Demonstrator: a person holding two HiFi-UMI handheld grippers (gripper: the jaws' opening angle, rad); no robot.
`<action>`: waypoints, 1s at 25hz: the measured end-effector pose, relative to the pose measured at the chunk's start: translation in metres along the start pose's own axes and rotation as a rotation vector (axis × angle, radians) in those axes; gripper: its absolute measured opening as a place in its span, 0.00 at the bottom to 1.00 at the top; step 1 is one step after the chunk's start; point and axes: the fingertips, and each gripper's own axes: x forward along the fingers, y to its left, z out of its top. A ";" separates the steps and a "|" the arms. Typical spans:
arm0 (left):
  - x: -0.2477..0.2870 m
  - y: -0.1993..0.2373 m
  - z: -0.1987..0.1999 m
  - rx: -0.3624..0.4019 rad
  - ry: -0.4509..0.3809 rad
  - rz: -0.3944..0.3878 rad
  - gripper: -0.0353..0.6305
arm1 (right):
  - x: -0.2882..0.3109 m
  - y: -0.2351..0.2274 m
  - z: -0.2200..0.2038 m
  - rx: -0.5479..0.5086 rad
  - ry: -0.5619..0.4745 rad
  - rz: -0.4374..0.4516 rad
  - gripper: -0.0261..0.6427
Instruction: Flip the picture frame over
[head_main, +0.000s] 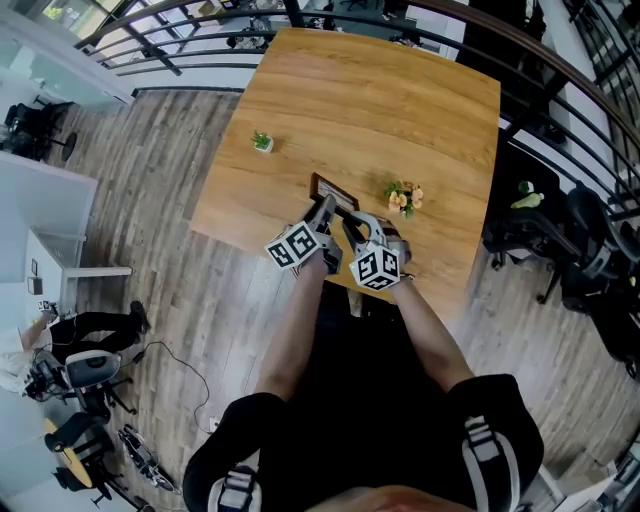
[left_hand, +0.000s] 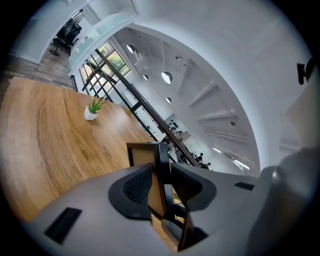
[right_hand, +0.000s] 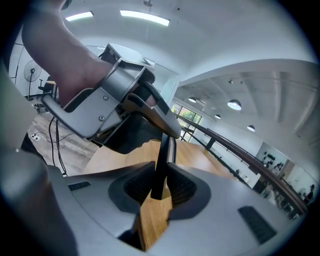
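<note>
On the wooden desk (head_main: 400, 100): a small potted plant (head_main: 262, 142) near the left edge, a bunch of peach flowers (head_main: 404, 198) well apart to the right, nearer the front edge. Beyond the far end, a dark curved railing (head_main: 180, 60). Plank floor (head_main: 150, 200) around; dark chairs (head_main: 590, 230) at right.

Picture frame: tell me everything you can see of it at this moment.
The picture frame is a thin rectangle with a dark brown, wood-like border and a tan inner panel. It stands on edge at the near side of the wooden table. The left gripper clamps its panel and border; the right gripper clamps its dark edge. Whether its lower edge touches the table cannot be told.
</note>
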 end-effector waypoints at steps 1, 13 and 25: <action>-0.001 -0.001 0.000 -0.009 -0.001 -0.006 0.25 | 0.000 0.001 0.000 -0.001 -0.003 0.003 0.17; -0.008 0.002 -0.003 0.005 -0.013 -0.016 0.20 | -0.005 0.012 -0.002 0.077 -0.065 0.094 0.23; -0.019 0.014 -0.001 0.070 -0.003 -0.008 0.20 | -0.019 -0.019 -0.004 0.344 -0.160 0.138 0.28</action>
